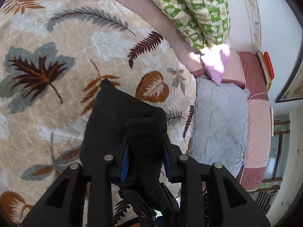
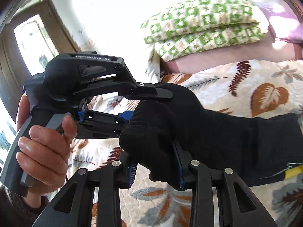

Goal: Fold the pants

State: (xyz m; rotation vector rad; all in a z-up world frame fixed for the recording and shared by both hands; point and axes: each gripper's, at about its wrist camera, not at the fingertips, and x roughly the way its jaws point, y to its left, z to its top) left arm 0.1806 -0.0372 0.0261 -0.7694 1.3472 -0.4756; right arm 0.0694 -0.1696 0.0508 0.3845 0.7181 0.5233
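Note:
The black pants (image 1: 113,117) hang lifted above a leaf-patterned blanket (image 1: 56,56). My left gripper (image 1: 146,151) is shut on a bunched edge of the black fabric, which fills the gap between its blue pads. In the right wrist view my right gripper (image 2: 156,168) is shut on another bunch of the pants (image 2: 217,128), whose cloth stretches off to the right. My left gripper (image 2: 149,102) also shows there, side on, gripping the same fabric just beyond my right one. A hand (image 2: 43,143) holds its handle.
The blanket (image 2: 246,87) covers a bed. Green patterned pillows (image 1: 198,13) lie at its head on a pink sheet (image 1: 151,19). A grey quilted pad (image 1: 219,121) and a purple cloth (image 1: 217,64) lie beside the blanket. A window (image 2: 30,43) stands at the left.

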